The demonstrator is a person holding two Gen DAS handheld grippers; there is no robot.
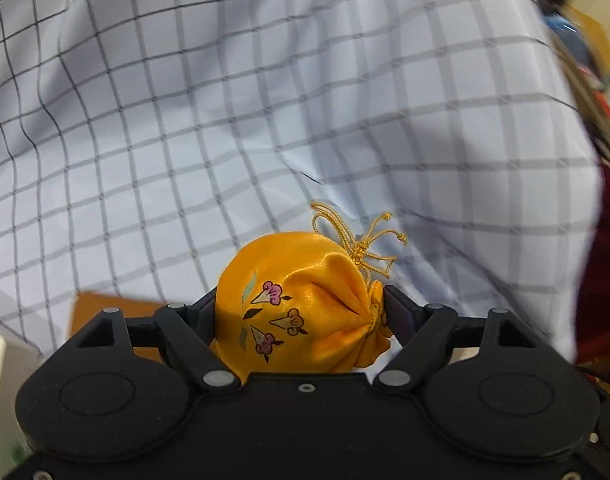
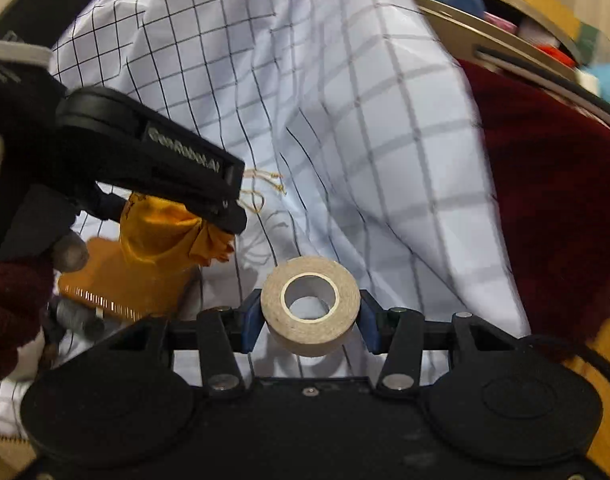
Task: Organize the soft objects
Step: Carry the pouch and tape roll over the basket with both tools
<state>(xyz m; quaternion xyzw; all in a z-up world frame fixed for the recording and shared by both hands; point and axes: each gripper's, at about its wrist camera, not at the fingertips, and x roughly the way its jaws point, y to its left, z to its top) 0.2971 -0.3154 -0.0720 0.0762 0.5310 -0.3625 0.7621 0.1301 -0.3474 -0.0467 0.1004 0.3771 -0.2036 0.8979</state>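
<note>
My left gripper [image 1: 301,312] is shut on a yellow satin drawstring pouch [image 1: 301,312] printed with small pink flowers; its gold cords [image 1: 361,240] stick up past the fingers. The right wrist view shows that same pouch [image 2: 161,236] from the side, under the left gripper's black finger [image 2: 185,176]. My right gripper [image 2: 311,316] is shut on a beige roll of tape [image 2: 311,304], held between its blue pads [image 2: 251,320] with the core hole facing the camera. Both hang above a pale blue checked cloth [image 1: 265,120].
The checked cloth [image 2: 345,120] drapes over most of both views. A dark red fabric [image 2: 553,200] lies at the right. Beyond it, a metal-rimmed container [image 2: 505,40] holds mixed coloured items. A gloved hand [image 2: 9,300] and an orange surface [image 2: 117,284] sit at the left.
</note>
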